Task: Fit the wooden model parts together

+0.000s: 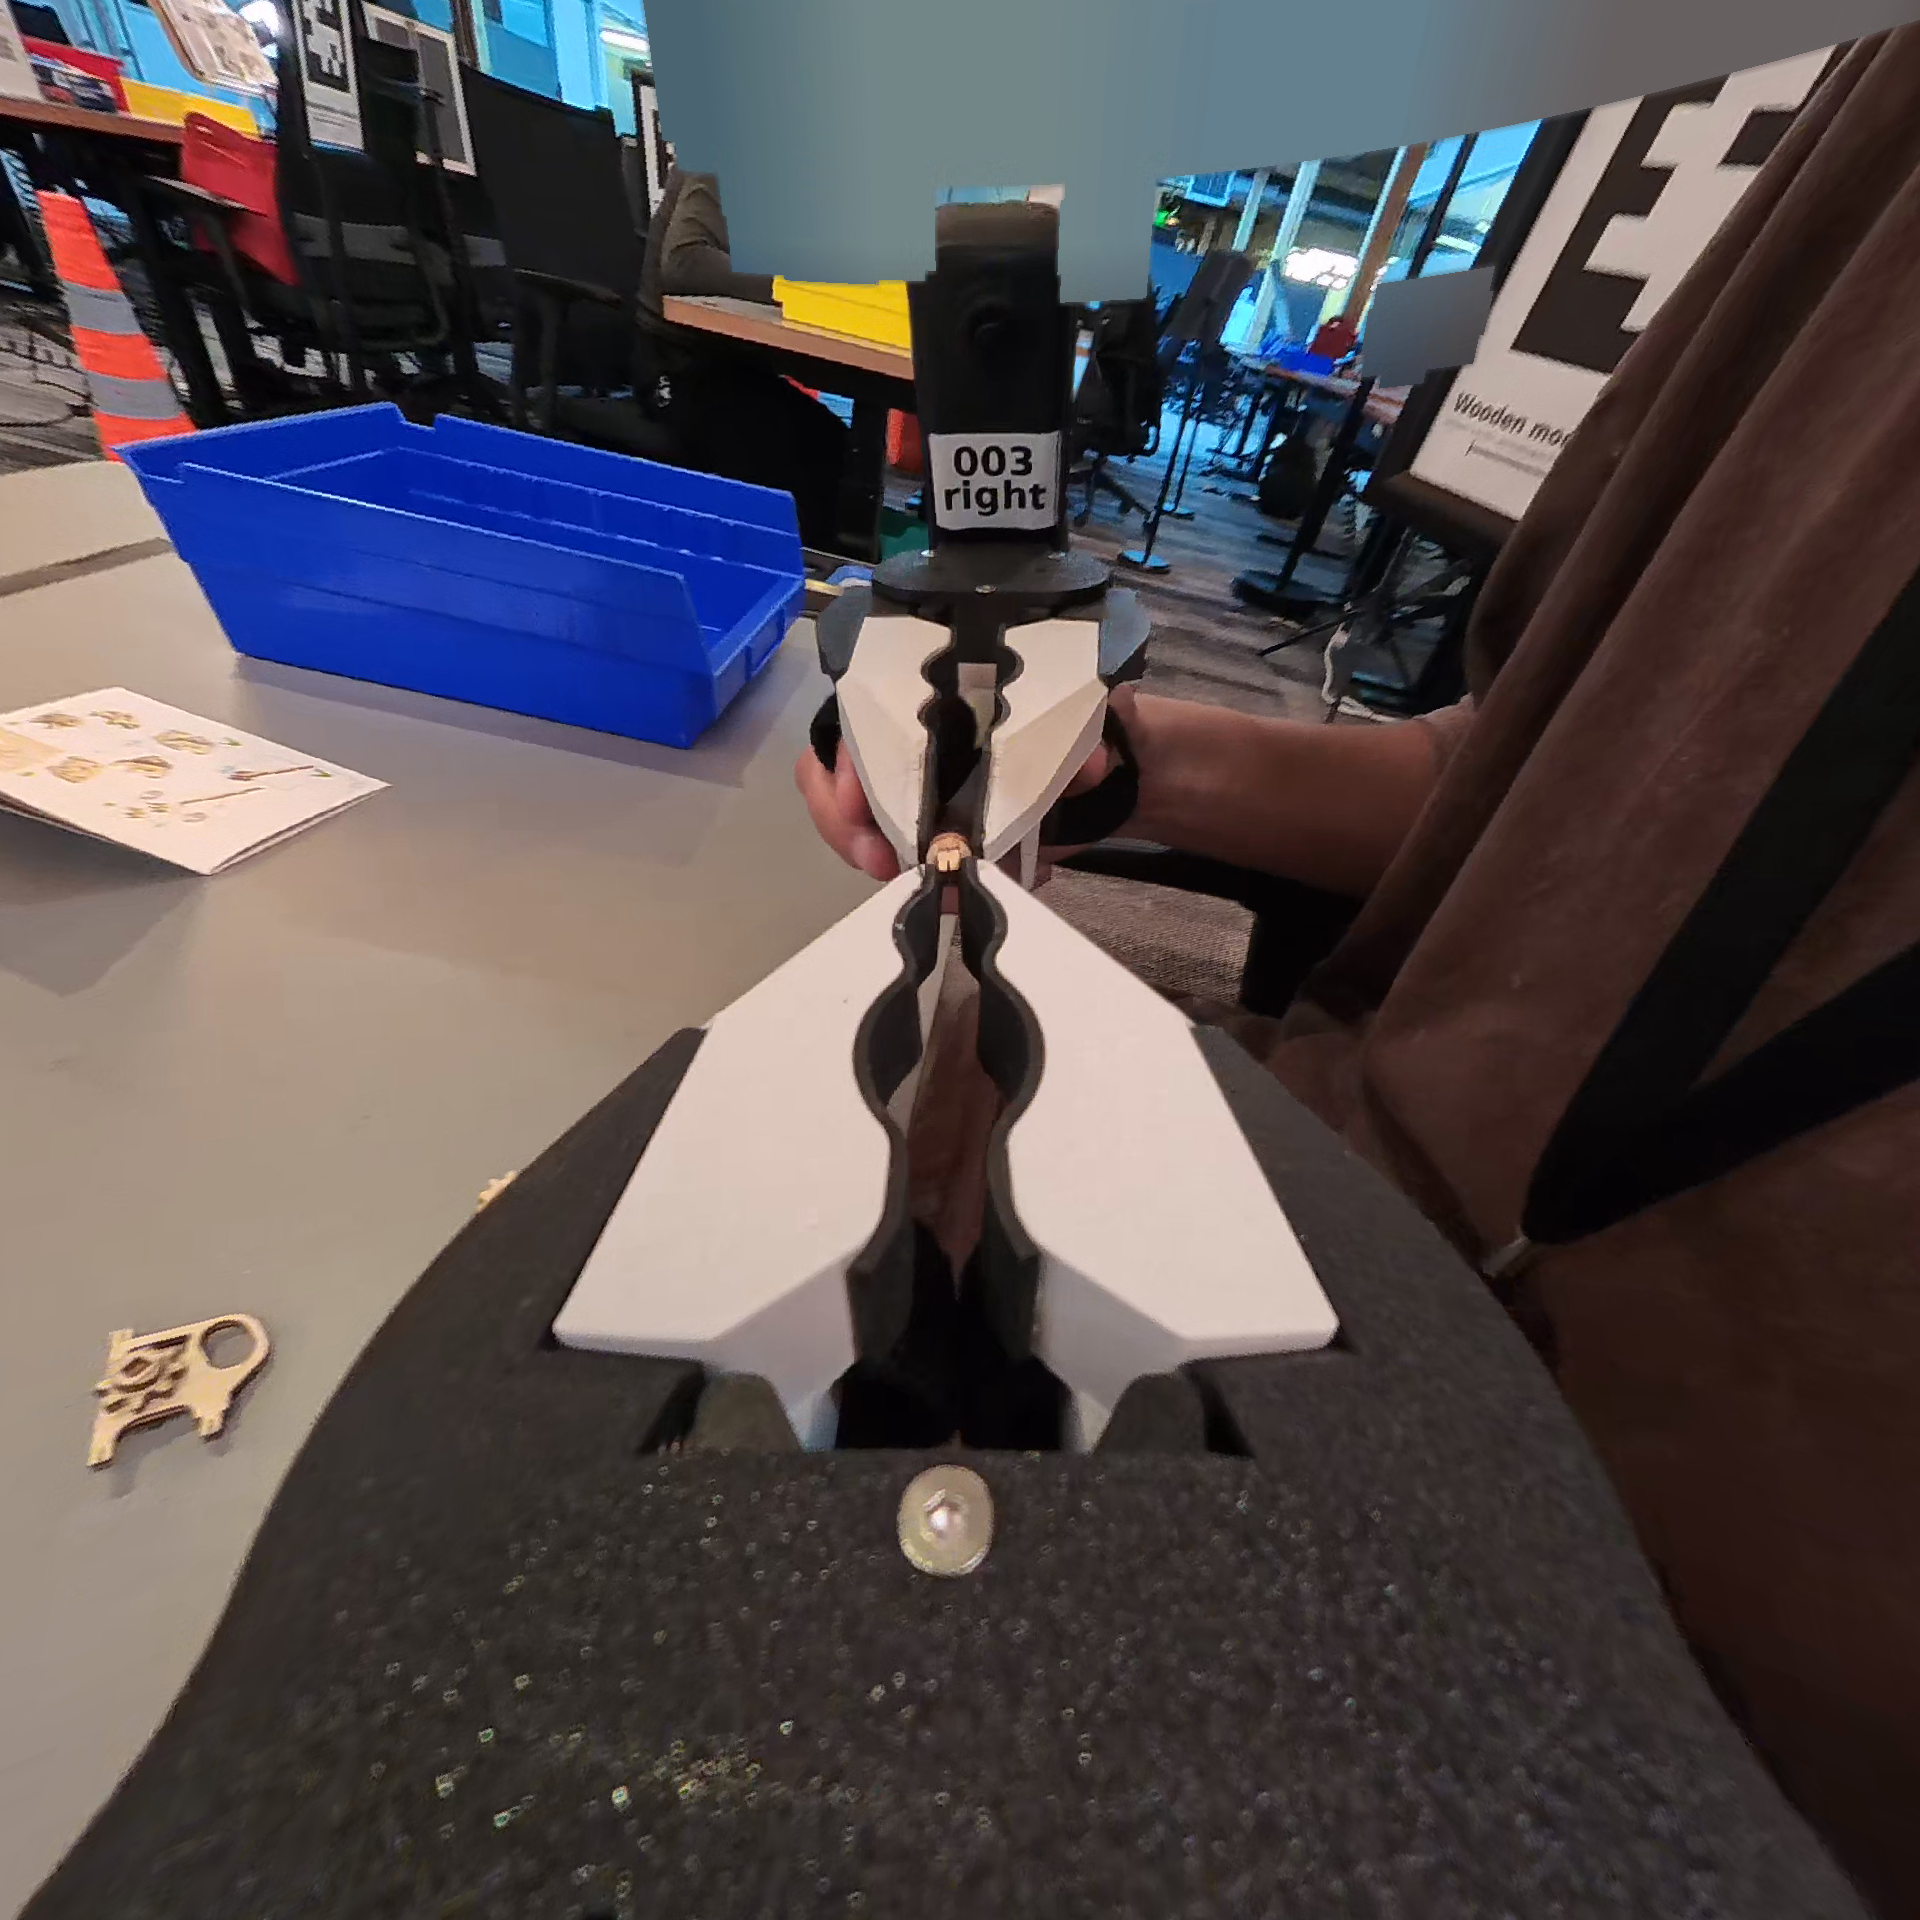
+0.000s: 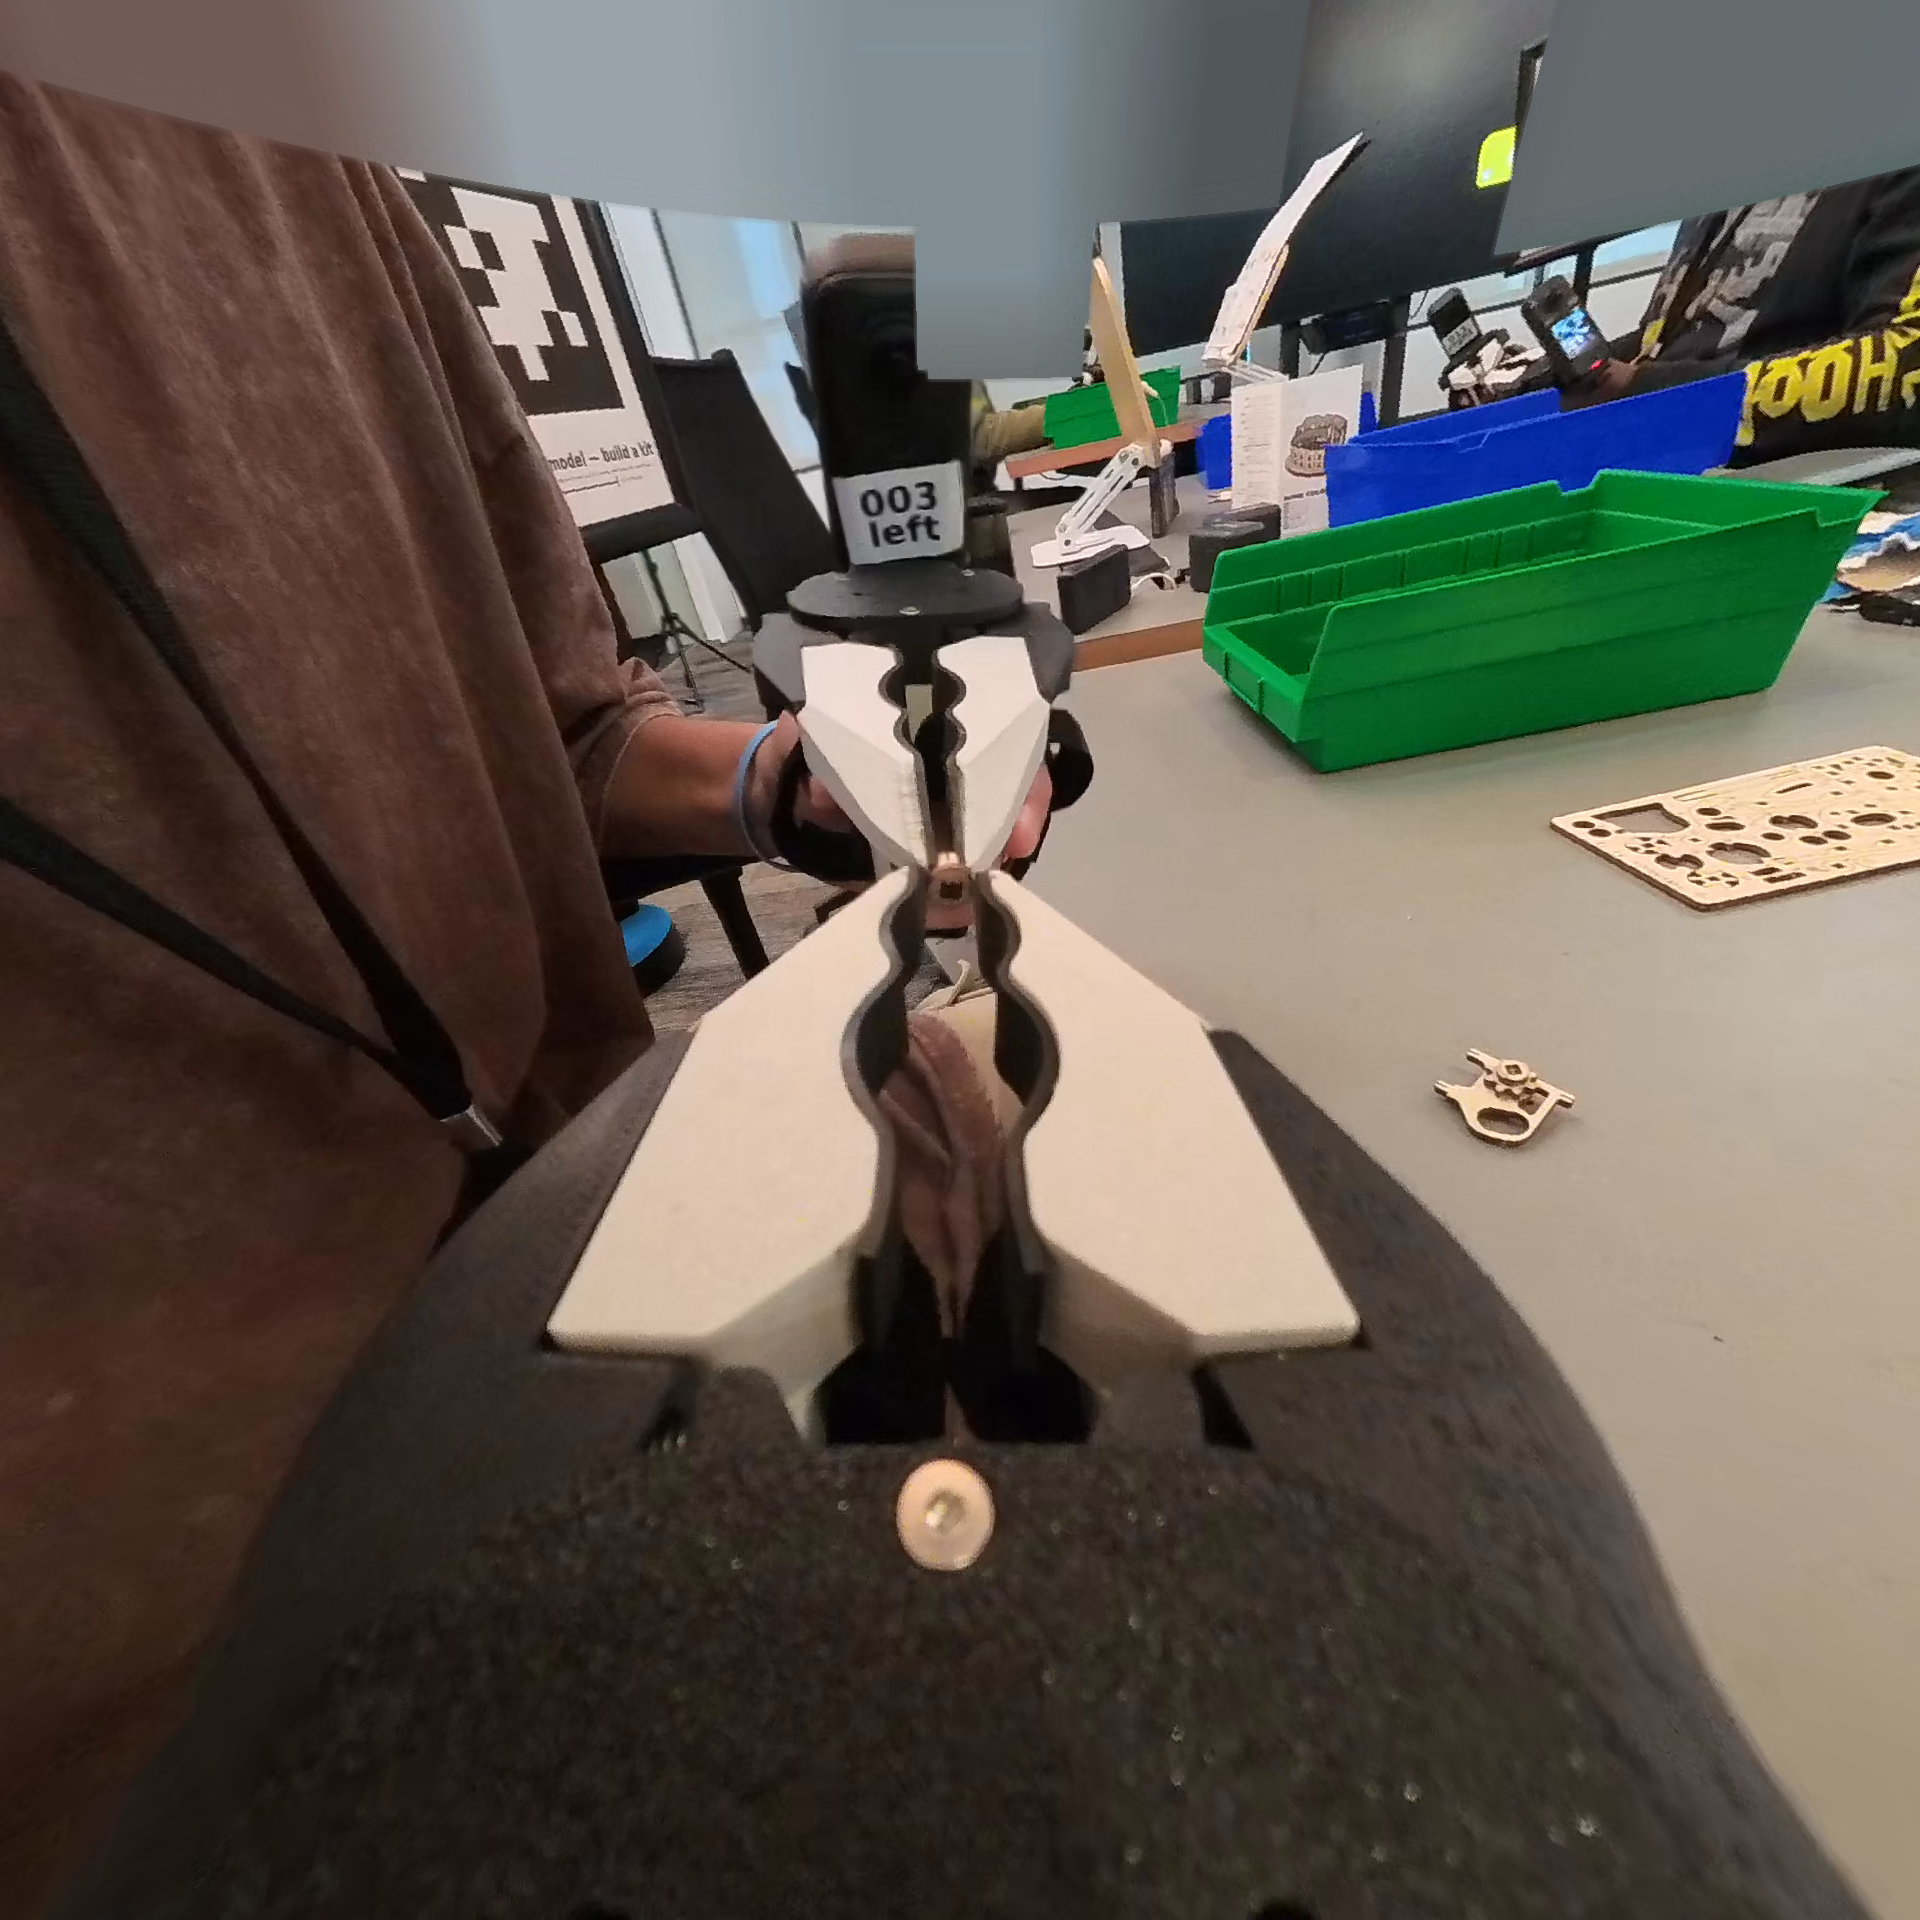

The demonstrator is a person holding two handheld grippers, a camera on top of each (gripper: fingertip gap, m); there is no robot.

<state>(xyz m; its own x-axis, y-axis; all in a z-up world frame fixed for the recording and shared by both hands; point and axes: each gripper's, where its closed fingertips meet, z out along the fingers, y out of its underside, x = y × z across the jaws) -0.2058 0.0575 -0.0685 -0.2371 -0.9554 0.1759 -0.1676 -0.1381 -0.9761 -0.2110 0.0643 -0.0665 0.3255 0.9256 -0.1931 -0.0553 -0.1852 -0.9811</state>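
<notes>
My two grippers meet tip to tip in the air off the table's edge, in front of a person in a brown top. My left gripper (image 1: 940, 883) is shut, and so is my right gripper (image 2: 945, 883). A tiny light wooden part (image 1: 948, 854) is pinched where the tips meet, and it also shows in the right wrist view (image 2: 948, 868). I cannot tell whether it is one piece or two pressed together. Each view shows the other gripper facing it: the right one (image 1: 951, 842) and the left one (image 2: 948, 847). A small assembled wooden piece (image 1: 177, 1382) lies on the grey table (image 1: 416, 987).
A blue bin (image 1: 468, 582) and an instruction booklet (image 1: 156, 774) lie on the table's far side. A green bin (image 2: 1507, 613) and a punched wooden sheet (image 2: 1745, 826) also lie on the table, with the assembled piece (image 2: 1503, 1096) nearer. The person's brown top (image 2: 260, 727) is close beside both grippers. The grippers are tip to tip, or close to it.
</notes>
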